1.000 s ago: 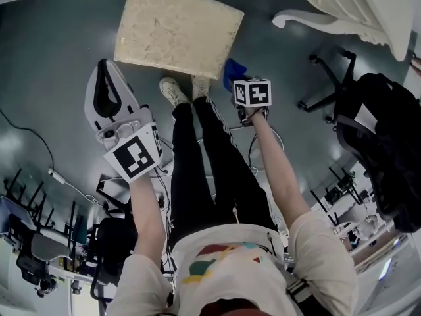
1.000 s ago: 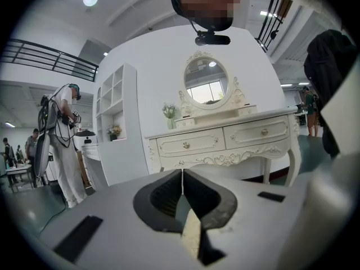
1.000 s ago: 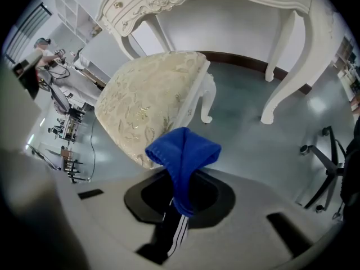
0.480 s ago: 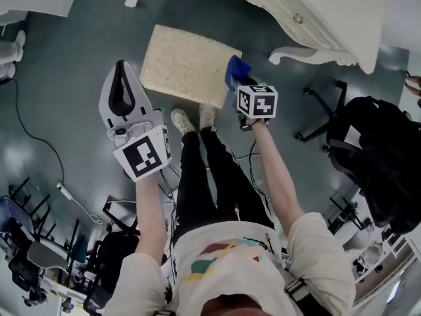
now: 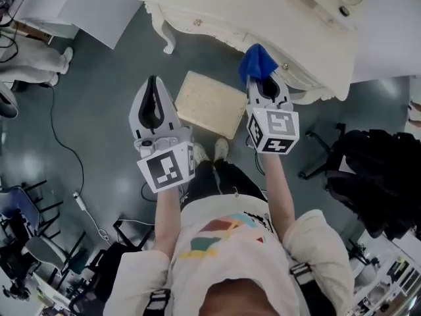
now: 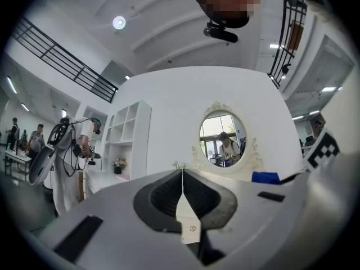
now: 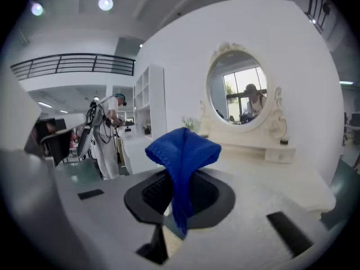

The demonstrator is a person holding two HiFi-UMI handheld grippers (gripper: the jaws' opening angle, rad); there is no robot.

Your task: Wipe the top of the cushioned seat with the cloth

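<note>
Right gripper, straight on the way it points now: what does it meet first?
Probably the white dressing table, whose top lies just past the cloth clamped in the right gripper. The mirror stands further back. Depth is unclear.

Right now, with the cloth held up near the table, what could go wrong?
1. The cloth hangs loose by one fold from the shut jaws of the right gripper; it might slip out.
2. That gripper looks close to the edge of the table; it could knock it on the way down to the seat.
</note>
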